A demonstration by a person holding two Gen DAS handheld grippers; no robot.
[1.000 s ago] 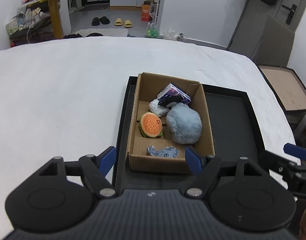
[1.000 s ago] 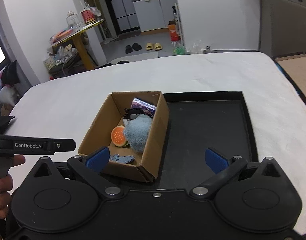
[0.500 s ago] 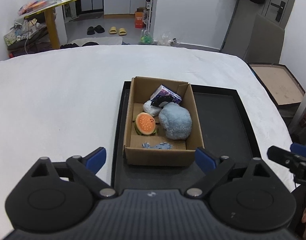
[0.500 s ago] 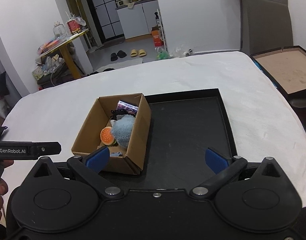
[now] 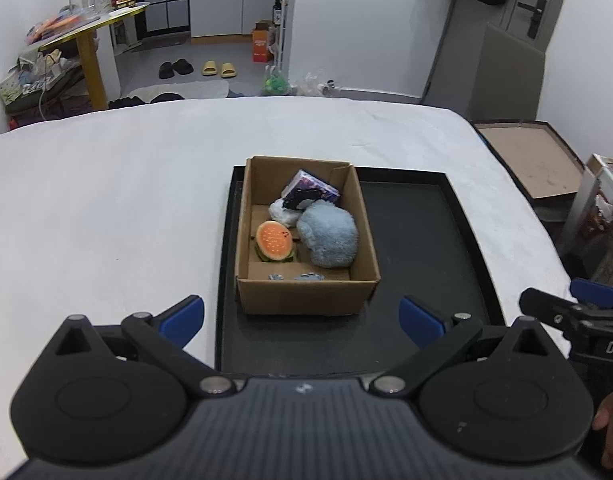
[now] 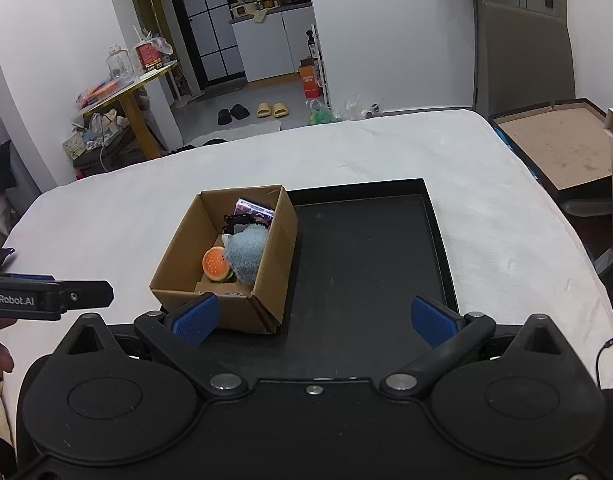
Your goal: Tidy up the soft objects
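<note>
A white-covered table (image 5: 106,208) bears a black tray (image 5: 458,240).

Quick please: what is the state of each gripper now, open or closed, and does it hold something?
Left gripper: jaws open, just opened wider, holding nothing.
Right gripper: jaws open, holding nothing.

Matt cardboard box (image 5: 306,292), fuzzy blue plush (image 5: 328,240), matt black tray (image 5: 422,248)

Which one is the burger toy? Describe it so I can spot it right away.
On the white bed, a black tray holds an open cardboard box at its left end. Inside, left of the fluffy blue plush, lies the burger toy: the only round orange thing there.
</note>
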